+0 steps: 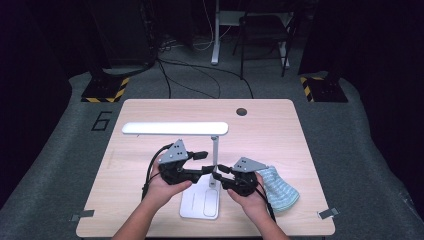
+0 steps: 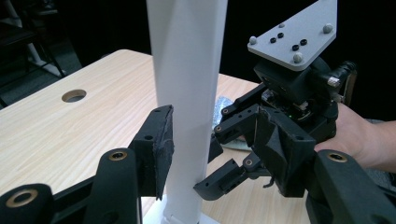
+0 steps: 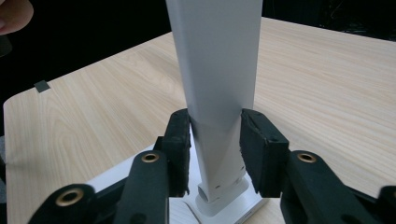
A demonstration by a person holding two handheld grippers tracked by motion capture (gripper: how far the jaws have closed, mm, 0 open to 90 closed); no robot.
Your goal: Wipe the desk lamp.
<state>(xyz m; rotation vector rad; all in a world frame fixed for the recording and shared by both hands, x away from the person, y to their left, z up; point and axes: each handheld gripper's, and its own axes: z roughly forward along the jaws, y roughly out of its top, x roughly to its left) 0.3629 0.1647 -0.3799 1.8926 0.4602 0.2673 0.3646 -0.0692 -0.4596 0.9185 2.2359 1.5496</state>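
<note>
Lamp post [image 3: 217, 93] between right fingers [image 3: 180, 140]

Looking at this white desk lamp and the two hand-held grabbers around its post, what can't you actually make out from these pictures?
- Lamp post: in the right gripper view, its top runs off the upper edge.
- Right gripper: whether its fingers press the post or just flank it is unclear.
- Left gripper: its right finger sits behind the post and the other gripper.
- Striped cloth: in the high view, the right hand covers its near edge.
- Lamp base: any buttons are too small to tell.
</note>
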